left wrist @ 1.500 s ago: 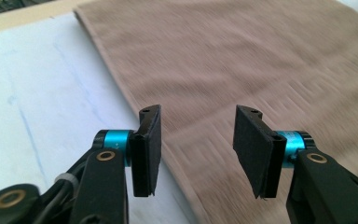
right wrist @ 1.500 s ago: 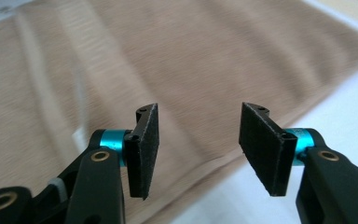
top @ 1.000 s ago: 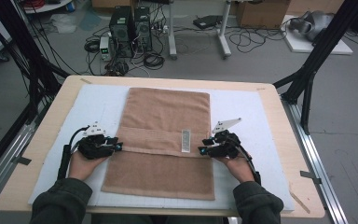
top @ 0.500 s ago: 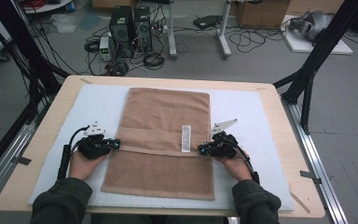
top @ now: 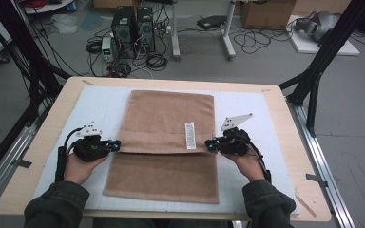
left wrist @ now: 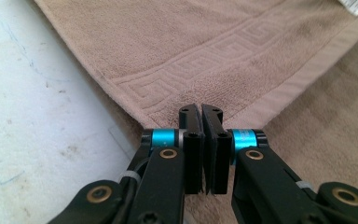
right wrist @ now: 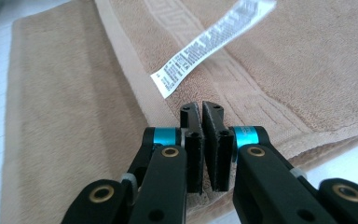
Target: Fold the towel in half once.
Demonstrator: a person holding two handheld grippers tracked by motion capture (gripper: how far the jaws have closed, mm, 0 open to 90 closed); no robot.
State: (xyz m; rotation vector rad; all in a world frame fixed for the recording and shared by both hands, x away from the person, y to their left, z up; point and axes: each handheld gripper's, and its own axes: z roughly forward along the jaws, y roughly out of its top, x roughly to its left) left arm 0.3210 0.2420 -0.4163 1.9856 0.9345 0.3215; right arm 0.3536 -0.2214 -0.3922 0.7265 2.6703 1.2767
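A brown towel (top: 168, 142) lies flat in the middle of the white mat (top: 102, 107) that covers the wooden table (top: 285, 114). The towel is folded: its far part lies doubled, and the hemmed edge of the upper layer runs from left to right across the middle, with a single layer reaching toward the near side of the table. A small white label (top: 189, 135) sits on the upper layer, close to this edge and toward the right.

The left gripper (top: 116, 145) is at the left end of the hemmed edge. In the left gripper view its jaws are pressed together on the corner of the towel (left wrist: 223, 60), where the hem and the woven border pattern meet. They have just been closing, and the cloth is between them.

The right gripper (top: 209, 145) is at the right end of the same edge, near the label. In the right gripper view its jaws are also closed on the hem of the towel (right wrist: 284, 60), just below the label (right wrist: 205, 39), which stands a little up from the cloth. These jaws have just been closing too, with the hem between them.
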